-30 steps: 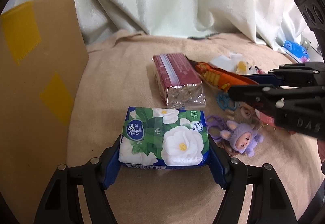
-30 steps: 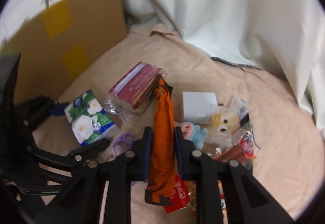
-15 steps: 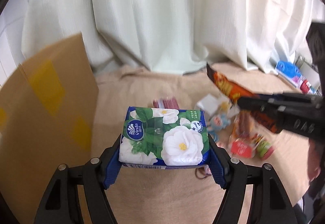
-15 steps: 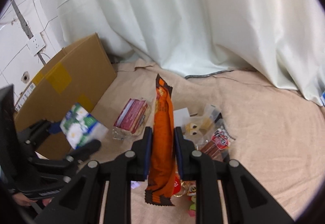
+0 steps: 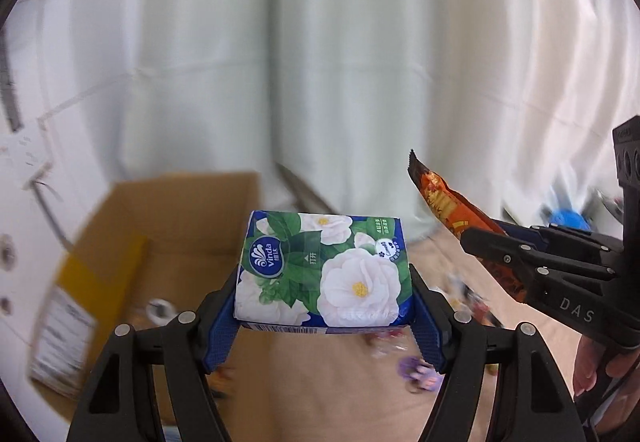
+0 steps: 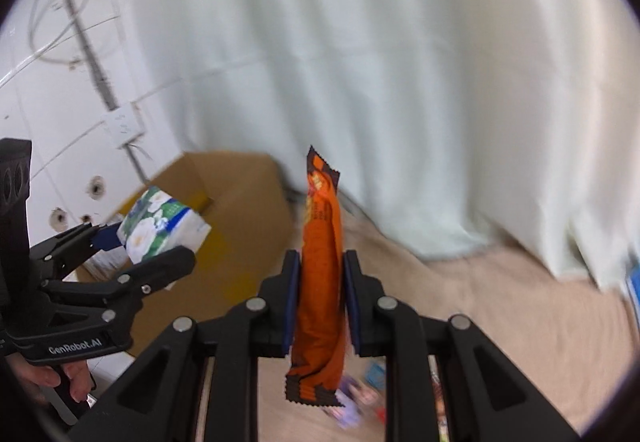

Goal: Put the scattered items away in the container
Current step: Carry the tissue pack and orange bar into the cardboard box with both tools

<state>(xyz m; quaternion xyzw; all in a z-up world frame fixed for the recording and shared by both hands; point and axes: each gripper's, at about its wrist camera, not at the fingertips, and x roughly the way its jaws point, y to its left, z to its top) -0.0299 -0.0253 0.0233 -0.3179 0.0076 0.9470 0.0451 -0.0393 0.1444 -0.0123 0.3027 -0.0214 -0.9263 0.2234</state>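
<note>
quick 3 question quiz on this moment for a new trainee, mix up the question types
1. True or false: the left gripper is shut on the tissue pack.
2. What does the right gripper hold? A) a purple doll B) an orange snack packet C) nothing
3. Fill in: the container waiting beyond the grippers is a brown ____ box.

Key
1. True; its blue pads press the pack's two ends.
2. B; the packet stands upright between the pads.
3. Cardboard; it is open at the top.
</note>
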